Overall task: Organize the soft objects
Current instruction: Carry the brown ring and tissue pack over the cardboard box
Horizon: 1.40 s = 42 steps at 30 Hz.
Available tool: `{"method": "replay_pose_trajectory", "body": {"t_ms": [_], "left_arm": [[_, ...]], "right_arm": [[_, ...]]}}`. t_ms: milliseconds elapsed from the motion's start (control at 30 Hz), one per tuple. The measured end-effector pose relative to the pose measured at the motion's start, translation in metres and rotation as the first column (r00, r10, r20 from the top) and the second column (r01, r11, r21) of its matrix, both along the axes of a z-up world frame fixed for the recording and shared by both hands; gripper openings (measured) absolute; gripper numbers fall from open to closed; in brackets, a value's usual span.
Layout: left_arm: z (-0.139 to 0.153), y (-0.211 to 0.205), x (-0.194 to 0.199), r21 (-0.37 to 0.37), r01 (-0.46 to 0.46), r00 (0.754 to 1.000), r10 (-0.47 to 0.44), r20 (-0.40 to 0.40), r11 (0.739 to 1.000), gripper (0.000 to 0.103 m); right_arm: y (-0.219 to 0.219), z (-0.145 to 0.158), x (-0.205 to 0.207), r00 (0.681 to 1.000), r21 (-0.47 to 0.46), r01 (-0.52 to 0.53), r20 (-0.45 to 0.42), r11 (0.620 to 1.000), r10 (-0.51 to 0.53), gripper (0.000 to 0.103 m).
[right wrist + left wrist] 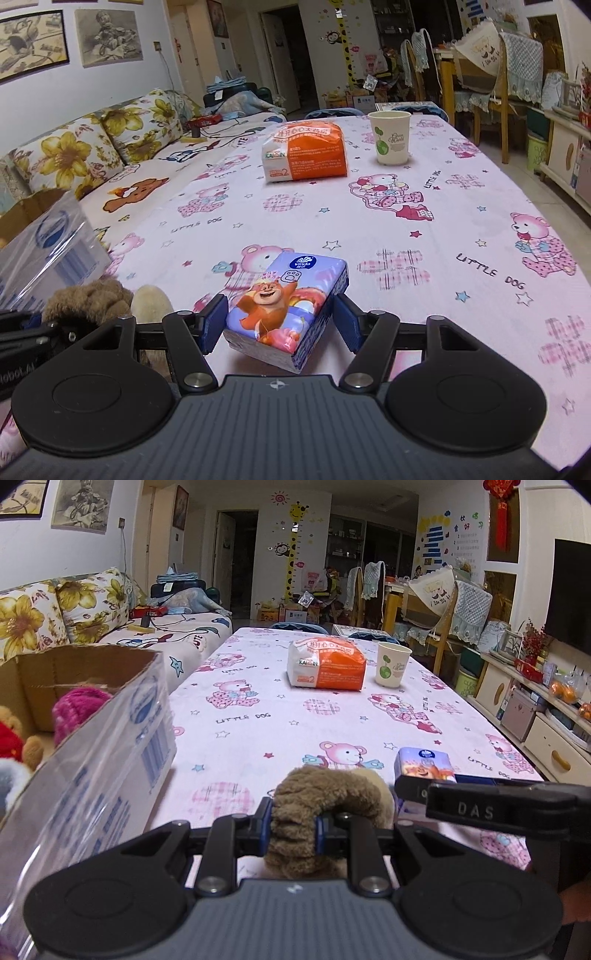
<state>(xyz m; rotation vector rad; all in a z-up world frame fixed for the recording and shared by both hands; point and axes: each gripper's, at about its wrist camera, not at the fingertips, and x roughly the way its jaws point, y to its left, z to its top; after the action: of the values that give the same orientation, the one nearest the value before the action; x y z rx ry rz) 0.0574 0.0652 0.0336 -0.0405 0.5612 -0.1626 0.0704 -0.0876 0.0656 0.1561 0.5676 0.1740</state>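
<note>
My left gripper [293, 819] is shut on a brown plush toy [325, 794], held just above the tablecloth near the table's front edge; the same toy [88, 299] shows at the lower left of the right wrist view. My right gripper [280, 323] is shut on a small tissue pack [288, 295] with a cartoon bear print, its blue pads [216, 321] against both sides. That tissue pack [424, 764] lies just right of the plush. An open cardboard box [92, 686] stands to the left, with a magenta knitted item [79, 705] and other soft toys inside.
Farther back on the pink bear-print tablecloth [258, 720] lie an orange and white soft package [327, 664] and a paper cup [392, 664]. A flowered sofa [55, 609] runs along the left. Chairs and a low cabinet [535, 720] stand at the right.
</note>
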Motion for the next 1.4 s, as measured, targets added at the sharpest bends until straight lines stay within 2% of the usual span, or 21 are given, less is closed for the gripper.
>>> {"method": "replay_pose_trajectory", "body": {"t_ms": [533,1067,1400], "left_arm": [[0.014,0.004,-0.035,-0.036,0.012,0.999,-0.01,0.032,0.999,0.02],[0.045,0.013,-0.055,-0.063,0.073,0.984,-0.062,0.165,0.995,0.02],[0.065,0.043,-0.059,-0.119,0.053,0.971,-0.023,0.237,0.992,0.02]], "right_arm": [[0.005,0.006,-0.027,0.999,-0.013,0.016,0.03,1.0,-0.016,0.078],[0.009,0.014,-0.049,0.997,0.016,0.031,0.067,0.999,-0.032,0.078],[0.029,0.024,-0.046,0.992,-0.016,-0.021,0.126,1.0,0.023,0.078]]}}
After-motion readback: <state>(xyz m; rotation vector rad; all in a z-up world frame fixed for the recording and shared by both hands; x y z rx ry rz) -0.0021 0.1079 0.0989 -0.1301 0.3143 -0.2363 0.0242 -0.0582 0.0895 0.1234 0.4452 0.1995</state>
